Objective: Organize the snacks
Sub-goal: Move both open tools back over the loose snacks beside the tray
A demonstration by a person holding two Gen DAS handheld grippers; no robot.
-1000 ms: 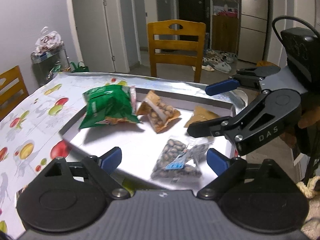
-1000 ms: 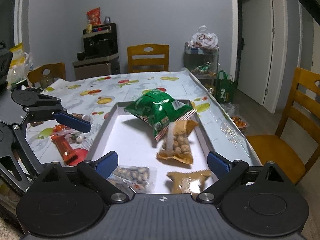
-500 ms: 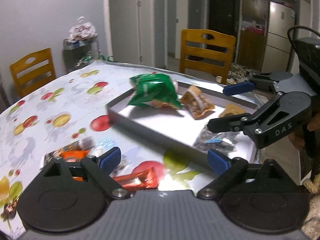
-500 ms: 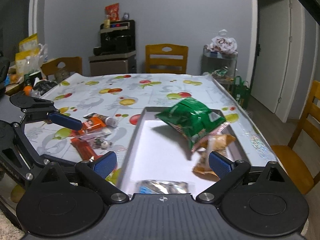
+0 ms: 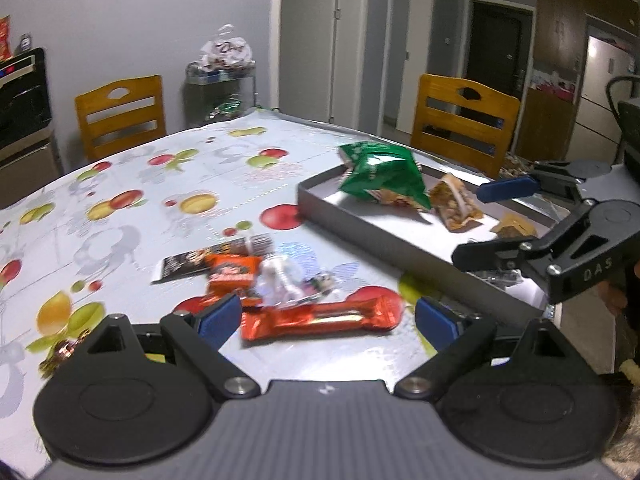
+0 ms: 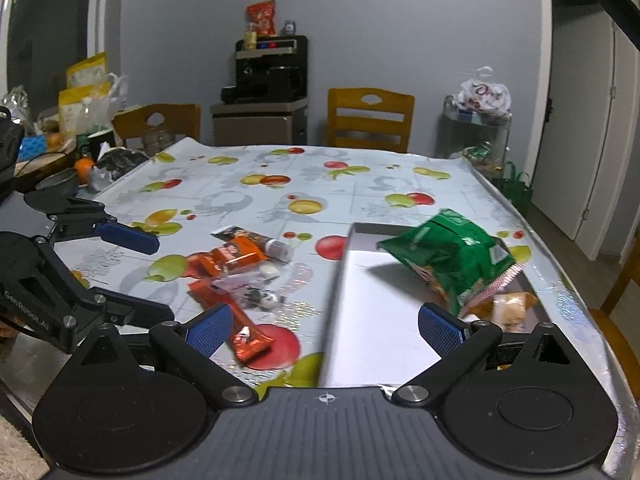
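- Left wrist view: my left gripper is spread wide and empty, the long orange bar lying flat between its 2 fingers. Beyond it, at 12 o'clock, sits the loose snack pile; the tray is at 2 o'clock. The bar looks light, with a slick, crinkly foil wrapper; I'd pinch it across the middle, gently.
- Right wrist view: my right gripper is also wide and empty, straddling the tray's left wall. The green bag at 1 o'clock looks puffy and crushable.

green bag, orange wrappers, fruit-print tablecloth, grey tray
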